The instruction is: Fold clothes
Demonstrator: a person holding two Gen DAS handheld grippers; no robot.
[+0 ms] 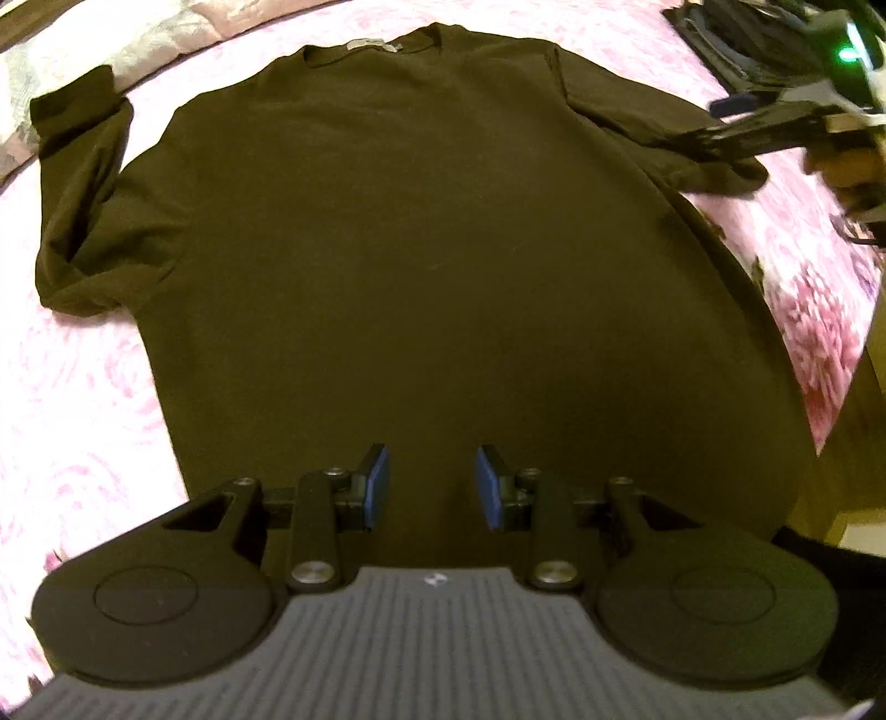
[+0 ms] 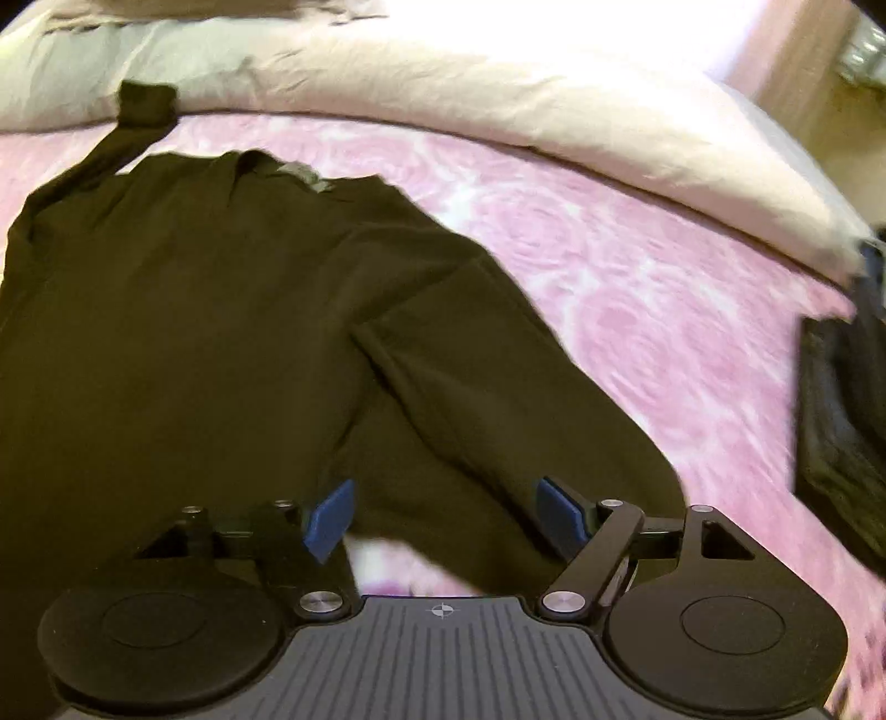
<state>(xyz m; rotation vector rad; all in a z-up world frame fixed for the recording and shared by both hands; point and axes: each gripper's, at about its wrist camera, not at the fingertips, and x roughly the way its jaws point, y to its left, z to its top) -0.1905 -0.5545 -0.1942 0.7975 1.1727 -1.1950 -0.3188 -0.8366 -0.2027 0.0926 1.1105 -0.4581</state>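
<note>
Barely begun: the dark long-sleeved top (image 1: pixel 421 232) lies flat, unfolded, ahead of the slightly parted, empty left gripper (image 1: pixel 432 484); the right gripper (image 2: pixel 443 515) gapes over a sleeve (image 2: pixel 498 421).

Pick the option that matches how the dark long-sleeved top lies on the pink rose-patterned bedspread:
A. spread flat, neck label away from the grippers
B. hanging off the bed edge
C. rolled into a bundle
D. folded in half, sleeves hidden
A: the dark long-sleeved top lies spread on the pink rose-patterned bedspread, both sleeves showing, its neck label at the far edge.
</note>
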